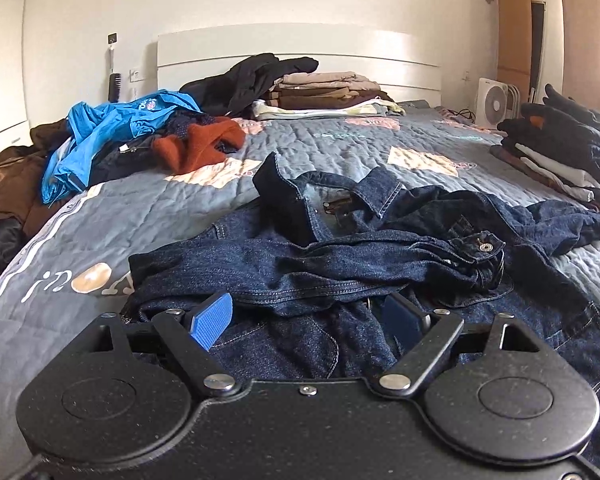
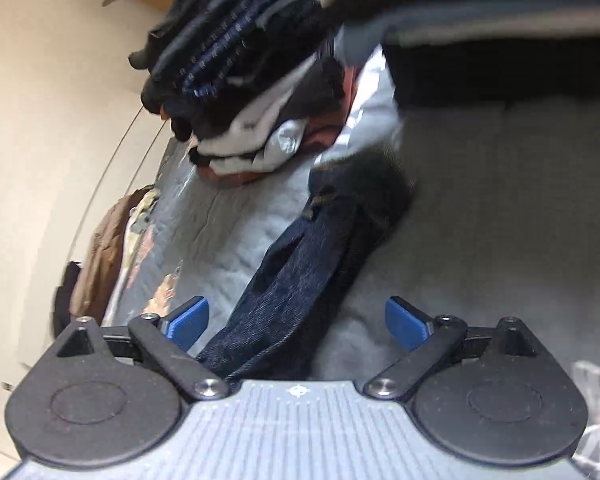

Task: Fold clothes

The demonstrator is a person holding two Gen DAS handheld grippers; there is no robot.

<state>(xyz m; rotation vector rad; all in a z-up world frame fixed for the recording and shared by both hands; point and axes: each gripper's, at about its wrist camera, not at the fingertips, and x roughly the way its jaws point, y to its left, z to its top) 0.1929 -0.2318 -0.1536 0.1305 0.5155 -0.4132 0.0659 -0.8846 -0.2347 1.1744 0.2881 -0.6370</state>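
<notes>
left tongs (image 1: 306, 320) released over one denim jacket (image 1: 340, 248) | right tongs (image 2: 296, 326) released | three folded stacks (image 1: 560, 152)

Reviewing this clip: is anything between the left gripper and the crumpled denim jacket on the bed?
Nothing visible. The left gripper sits with open jaws right over the denim jacket, folds of which lie between its blue pads. The bed around the jacket is bare quilt; the folded stack and loose pile lie well aside.

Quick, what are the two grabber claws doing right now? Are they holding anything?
Left gripper: open, nosed into the crumpled denim jacket, not pinching it.
Right gripper: open, a denim sleeve lying loose between its pads.
</notes>
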